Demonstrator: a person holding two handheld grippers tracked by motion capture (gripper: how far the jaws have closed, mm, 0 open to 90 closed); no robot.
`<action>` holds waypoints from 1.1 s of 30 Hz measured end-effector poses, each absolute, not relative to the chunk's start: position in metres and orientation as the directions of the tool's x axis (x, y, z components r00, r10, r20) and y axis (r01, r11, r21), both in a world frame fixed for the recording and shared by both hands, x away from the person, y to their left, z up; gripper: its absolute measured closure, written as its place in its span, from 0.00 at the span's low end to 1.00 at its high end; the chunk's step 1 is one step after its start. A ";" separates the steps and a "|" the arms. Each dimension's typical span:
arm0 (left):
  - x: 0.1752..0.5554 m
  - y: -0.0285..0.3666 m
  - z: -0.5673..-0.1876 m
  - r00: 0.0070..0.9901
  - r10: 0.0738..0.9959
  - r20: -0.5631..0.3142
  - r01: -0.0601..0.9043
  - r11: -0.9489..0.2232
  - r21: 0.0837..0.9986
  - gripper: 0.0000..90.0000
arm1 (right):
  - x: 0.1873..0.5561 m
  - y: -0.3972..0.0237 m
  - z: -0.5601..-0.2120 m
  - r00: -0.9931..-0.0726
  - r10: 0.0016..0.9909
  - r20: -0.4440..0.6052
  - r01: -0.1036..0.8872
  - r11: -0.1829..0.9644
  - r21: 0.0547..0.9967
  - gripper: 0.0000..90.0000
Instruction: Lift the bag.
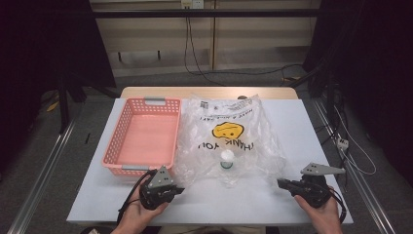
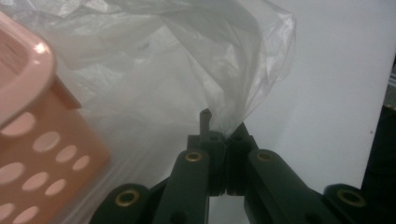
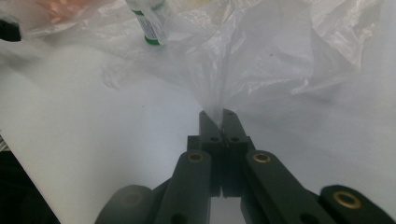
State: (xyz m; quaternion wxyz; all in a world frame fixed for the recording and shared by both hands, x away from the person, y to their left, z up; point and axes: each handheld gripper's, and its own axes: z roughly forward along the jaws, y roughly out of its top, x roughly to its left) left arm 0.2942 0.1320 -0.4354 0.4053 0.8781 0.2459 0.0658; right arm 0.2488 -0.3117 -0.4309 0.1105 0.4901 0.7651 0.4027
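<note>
A clear plastic bag [image 1: 229, 139] printed with a yellow smiley and "THANK YOU" lies spread on the white table [image 1: 243, 202]. Inside it, near the front, is a small white bottle [image 1: 227, 160] with a green band. My left gripper [image 1: 181, 189] sits at the bag's near left corner. In the left gripper view the gripper [image 2: 224, 129] is shut, pinching the bag's film [image 2: 177, 60]. My right gripper [image 1: 279, 183] is at the near right corner. In the right gripper view the gripper [image 3: 222, 116] is shut on a gathered fold of the bag [image 3: 271, 51], with the bottle [image 3: 148, 23] farther off.
A pink perforated basket [image 1: 143, 136] with nothing in it stands to the left of the bag, touching it; its corner [image 2: 32, 140] is close to my left gripper. The table's front edge runs just behind both hands. Cables lie on the floor beyond the table.
</note>
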 end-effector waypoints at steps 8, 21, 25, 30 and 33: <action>0.294 0.137 -0.417 0.878 0.471 -0.087 0.351 -0.508 0.787 1.00 | 0.252 -0.314 -0.421 -0.509 0.821 0.258 0.627 0.149 0.764 1.00; 0.303 0.132 -0.395 0.889 0.449 -0.086 0.309 -0.450 0.838 1.00 | 0.264 -0.314 -0.404 -0.535 0.803 0.263 0.584 0.126 0.802 1.00; 0.306 0.130 -0.389 0.890 0.449 -0.083 0.301 -0.440 0.846 1.00 | 0.271 -0.310 -0.398 -0.544 0.799 0.257 0.572 0.129 0.810 1.00; 0.314 0.127 -0.378 0.891 0.447 -0.080 0.295 -0.436 0.850 1.00 | 0.281 -0.306 -0.389 -0.557 0.793 0.249 0.556 0.132 0.821 1.00; 0.318 0.124 -0.373 0.889 0.451 -0.083 0.294 -0.423 0.857 1.00 | 0.286 -0.304 -0.384 -0.561 0.791 0.244 0.546 0.132 0.828 1.00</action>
